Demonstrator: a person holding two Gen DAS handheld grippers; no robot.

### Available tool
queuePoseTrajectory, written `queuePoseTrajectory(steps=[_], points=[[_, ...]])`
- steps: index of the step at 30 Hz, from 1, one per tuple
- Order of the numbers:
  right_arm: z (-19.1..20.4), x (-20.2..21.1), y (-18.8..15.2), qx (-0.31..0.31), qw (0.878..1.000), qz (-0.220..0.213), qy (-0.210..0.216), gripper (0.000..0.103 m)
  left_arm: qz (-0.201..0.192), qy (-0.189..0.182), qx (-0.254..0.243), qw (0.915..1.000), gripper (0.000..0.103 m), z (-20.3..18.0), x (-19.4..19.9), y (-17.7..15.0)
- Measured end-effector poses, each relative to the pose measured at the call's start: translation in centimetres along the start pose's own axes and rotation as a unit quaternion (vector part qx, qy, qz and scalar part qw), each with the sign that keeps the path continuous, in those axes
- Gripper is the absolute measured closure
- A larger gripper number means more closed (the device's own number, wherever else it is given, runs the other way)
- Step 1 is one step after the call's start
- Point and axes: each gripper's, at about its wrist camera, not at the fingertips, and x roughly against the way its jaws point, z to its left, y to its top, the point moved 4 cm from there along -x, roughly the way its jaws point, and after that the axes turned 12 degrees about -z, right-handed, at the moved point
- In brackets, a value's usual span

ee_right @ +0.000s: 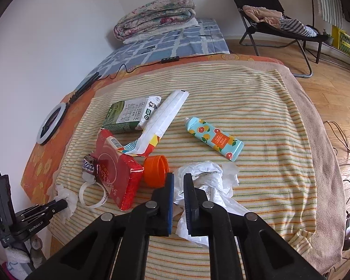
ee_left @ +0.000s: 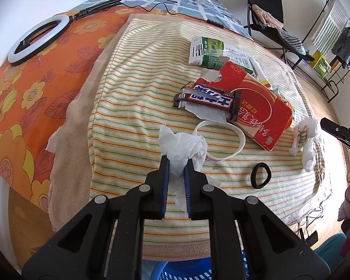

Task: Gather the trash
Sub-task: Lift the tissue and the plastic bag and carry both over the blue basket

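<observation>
Left gripper (ee_left: 176,163): pinching the crumpled tissue (ee_left: 182,145), light and soft.
Right gripper (ee_right: 179,182): seemingly clamping the flimsy, slippery plastic bag (ee_right: 207,182) by a fold.

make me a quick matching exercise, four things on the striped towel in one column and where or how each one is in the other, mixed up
Things:
1. crumpled tissue
2. white plastic bag
3. orange cap
4. candy bar wrapper

Places or states:
A. lying on top of the red box
B. pinched between the fingers of the left tool
C. on its side, beside the red box's corner
D. pinched in the right tool

Pairs: 1-B, 2-D, 3-C, 4-A
</observation>
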Motion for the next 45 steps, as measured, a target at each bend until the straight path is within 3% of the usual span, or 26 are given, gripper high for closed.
queuePoseTrajectory(steps=[3,4,5,6,7,8,12,16,20,27,32,45], points=[[-0.2,0.4,-0.1,-0.005,1.000,-0.002,0.009,0.097,-0.005,0.001,-0.004,1.0000,0.093,-0.2,0.6,0.0],[-0.3,0.5,-0.1,-0.005,1.000,-0.005,0.008,0.093,-0.006,0.001,-0.004,1.0000,0.093,-0.2,0.8,0.0],[-0.4,0.6,-0.1,-0.005,1.000,-0.003,-0.003,0.071,-0.007,0.000,-0.004,1.0000,0.093,-0.2,0.9,0.0],[-0.6,0.5,-0.2,-0.009,1.000,0.001,-0.008,0.057,-0.008,0.000,-0.004,1.0000,0.093,-0.3,1.1,0.0],[-0.7,0.3,-0.2,-0.015,1.000,0.003,-0.009,0.032,-0.009,-0.001,-0.004,1.0000,0.093,-0.3,1.2,0.0],[-0.8,0.1,-0.3,-0.017,1.000,0.002,-0.012,0.024,-0.009,-0.001,-0.003,0.9999,0.093,-0.2,1.4,-0.1],[-0.8,-2.4,-1.1,-0.014,0.999,0.035,-0.025,0.025,-0.011,0.001,-0.005,0.9999,0.093,-0.2,1.9,-0.4],[-0.9,-4.5,-2.2,0.004,0.997,0.060,-0.058,0.057,-0.012,-0.001,-0.011,0.9999,0.093,-0.2,2.5,-0.8],[-0.8,-3.2,-1.9,0.005,0.998,0.042,-0.042,0.074,-0.015,-0.008,-0.018,0.9997,0.093,-0.6,3.3,-1.2],[-0.5,1.1,-1.2,0.015,1.000,0.004,-0.022,0.075,-0.025,-0.027,-0.019,0.9991,0.093,-1.7,5.8,-2.2],[0.5,4.9,-1.8,0.000,1.000,-0.013,0.021,0.075,-0.029,-0.042,-0.027,0.9983,0.093,-3.1,7.8,-3.7],[5.9,11.2,-9.9,0.039,0.994,0.010,0.098,0.075,0.019,-0.069,-0.038,0.9968,0.093,-5.5,9.7,-11.3]])
